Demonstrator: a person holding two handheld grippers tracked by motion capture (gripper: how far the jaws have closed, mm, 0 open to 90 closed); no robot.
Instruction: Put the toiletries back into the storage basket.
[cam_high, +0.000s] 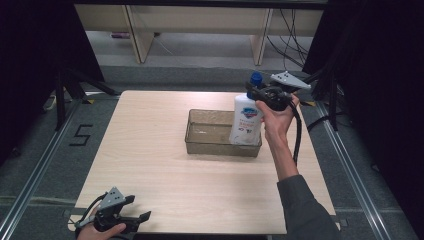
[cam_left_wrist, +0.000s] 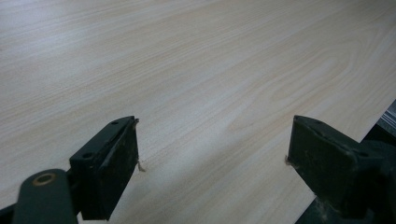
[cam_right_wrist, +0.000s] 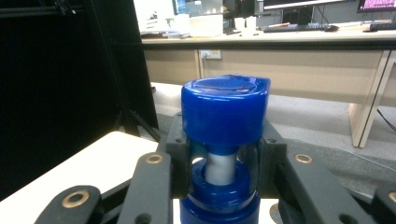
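1. Your right gripper (cam_high: 261, 93) clamps the white bottle (cam_high: 246, 121) at its blue pump neck (cam_right_wrist: 219, 165), low in the clear tray (cam_high: 200, 146); that thin neck could slip.
2. The bottle's base may catch the tray's wall and tip.
3. Your left gripper (cam_high: 137, 216) rests open, empty.

White bottle (cam_high: 246, 121), blue pump cap (cam_right_wrist: 224, 109), printed label; upright, base inside clear tray (cam_high: 200, 142), right end

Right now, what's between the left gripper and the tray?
Nothing: in the high view only bare table lies between the left gripper and the tray. The left gripper view agrees.
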